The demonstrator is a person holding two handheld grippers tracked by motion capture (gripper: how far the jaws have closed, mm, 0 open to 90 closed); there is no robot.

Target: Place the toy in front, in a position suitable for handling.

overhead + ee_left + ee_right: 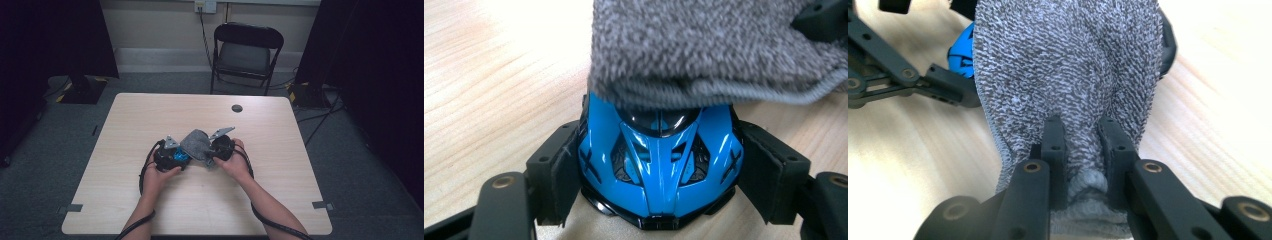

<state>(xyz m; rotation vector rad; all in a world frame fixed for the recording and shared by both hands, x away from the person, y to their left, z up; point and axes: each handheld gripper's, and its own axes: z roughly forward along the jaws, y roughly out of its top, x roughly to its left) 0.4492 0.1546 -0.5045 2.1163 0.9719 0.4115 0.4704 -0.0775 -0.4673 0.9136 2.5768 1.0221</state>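
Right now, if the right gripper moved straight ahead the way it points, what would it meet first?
Probably the blue toy car, under the grey cloth held by the right gripper; depth is unclear.

Lab-like room, bare table [150, 115], folding chair [246, 52], black curtains [55, 35], floor cables [320, 117]

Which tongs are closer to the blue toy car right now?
Left. The left tongs clamp the blue toy car by its sides. The right tongs pinch the grey cloth, which drapes over the car's far end, so they stand off behind it.
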